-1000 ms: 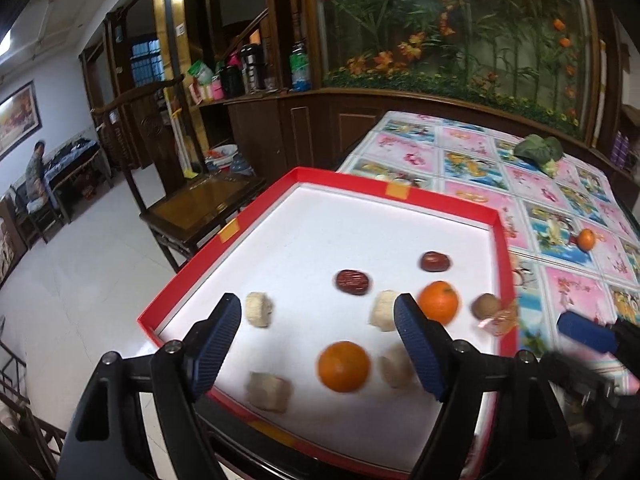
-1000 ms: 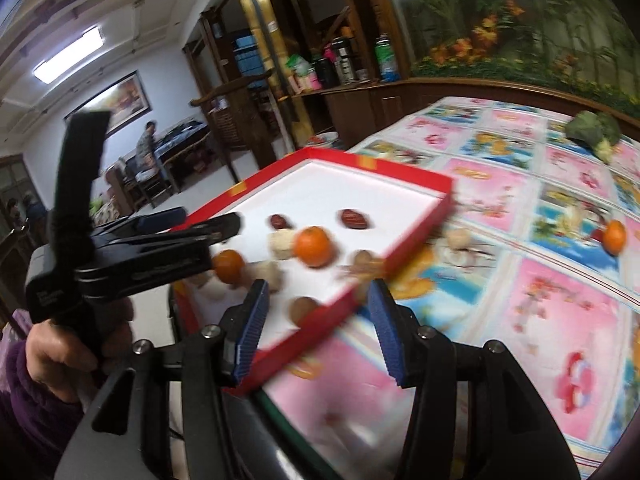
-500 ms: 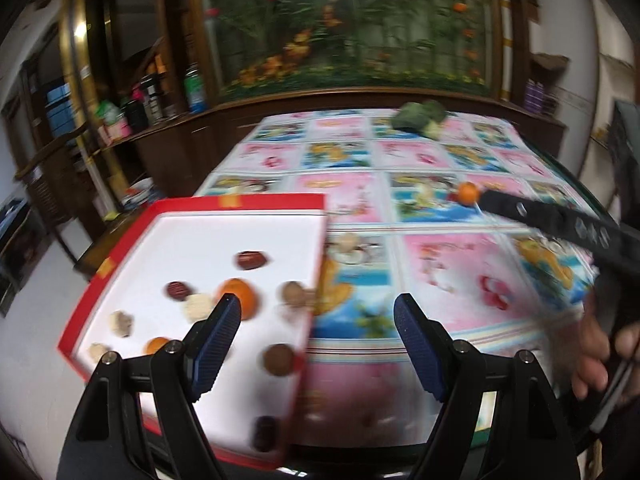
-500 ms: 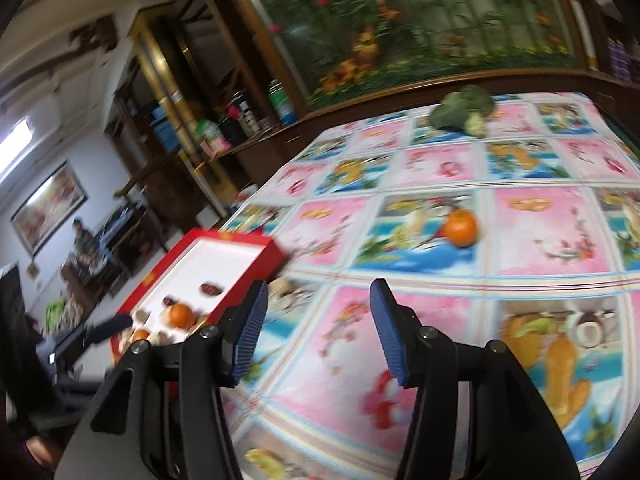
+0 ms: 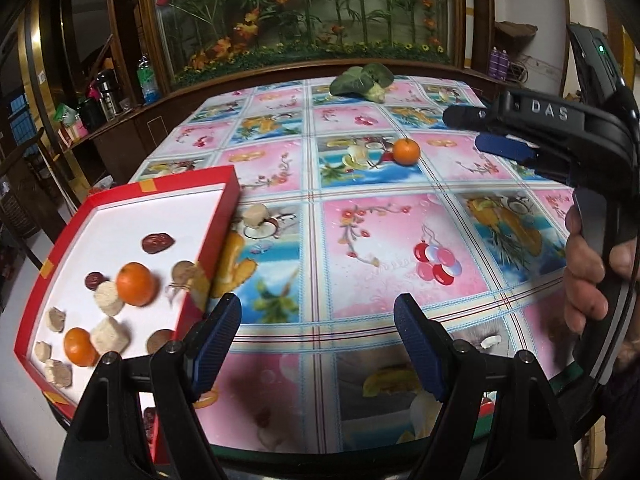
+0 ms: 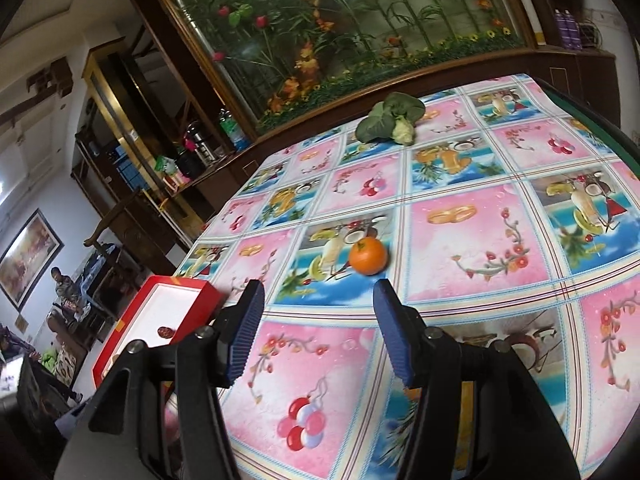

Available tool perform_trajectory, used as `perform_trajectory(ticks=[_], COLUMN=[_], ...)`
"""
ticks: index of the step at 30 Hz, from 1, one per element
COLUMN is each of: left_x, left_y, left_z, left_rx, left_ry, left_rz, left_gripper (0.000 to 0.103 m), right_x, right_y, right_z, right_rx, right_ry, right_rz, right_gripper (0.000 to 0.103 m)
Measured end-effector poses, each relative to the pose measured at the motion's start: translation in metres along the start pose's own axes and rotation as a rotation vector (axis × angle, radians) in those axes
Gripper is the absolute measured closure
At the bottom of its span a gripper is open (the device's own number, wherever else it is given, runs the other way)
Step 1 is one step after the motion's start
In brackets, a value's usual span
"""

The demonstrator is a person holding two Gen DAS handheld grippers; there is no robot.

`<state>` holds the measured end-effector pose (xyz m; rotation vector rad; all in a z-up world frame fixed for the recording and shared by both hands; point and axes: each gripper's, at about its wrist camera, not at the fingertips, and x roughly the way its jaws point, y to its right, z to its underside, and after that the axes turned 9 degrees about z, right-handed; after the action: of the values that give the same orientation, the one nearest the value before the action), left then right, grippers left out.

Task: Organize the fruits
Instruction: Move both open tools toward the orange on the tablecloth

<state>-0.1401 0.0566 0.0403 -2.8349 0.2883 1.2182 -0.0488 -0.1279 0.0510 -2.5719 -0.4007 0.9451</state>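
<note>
Both views had been swung off the red tray (image 5: 224, 200) toward the open desk (image 5: 400, 240). Nearest, the left claw (image 5: 318, 346) was held wide and empty; the right claw (image 6: 316, 328) was opening, nothing between. Beyond, a round, glossy tangerine (image 6: 368, 256) was seen alone. Tray fruits were blurred, partly cut off.

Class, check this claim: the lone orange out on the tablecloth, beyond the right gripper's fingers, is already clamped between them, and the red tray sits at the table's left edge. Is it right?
Not quite. The orange is not clamped: it lies free on the tablecloth ahead of the right gripper, whose empty jaws are opening, as the right wrist view shows. The red tray does sit at the left edge.
</note>
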Motion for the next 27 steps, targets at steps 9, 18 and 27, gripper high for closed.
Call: perform_trajectory(ticks=[9, 18, 27], left_x=[0.017, 0.037, 0.047], left_y=[-0.012, -0.015, -0.032], left_z=[0.001, -0.002, -0.019], left_rx=[-0.045, -0.071, -0.126], left_ry=[-0.031, -0.074, -0.08], left_rz=[0.012, -0.017, -0.03], left_gripper=[0.024, 0.024, 0.024], right_x=[0.018, 0.052, 0.045], right_y=[-0.005, 0.026, 0.033], right_z=[-0.034, -0.055, -0.059], right_rx=[-0.009, 0.103, 0.113], right_ry=[0.002, -0.032, -0.052], right_rz=[0.022, 0.046, 0.06], right_gripper=[0.045, 0.045, 0.045])
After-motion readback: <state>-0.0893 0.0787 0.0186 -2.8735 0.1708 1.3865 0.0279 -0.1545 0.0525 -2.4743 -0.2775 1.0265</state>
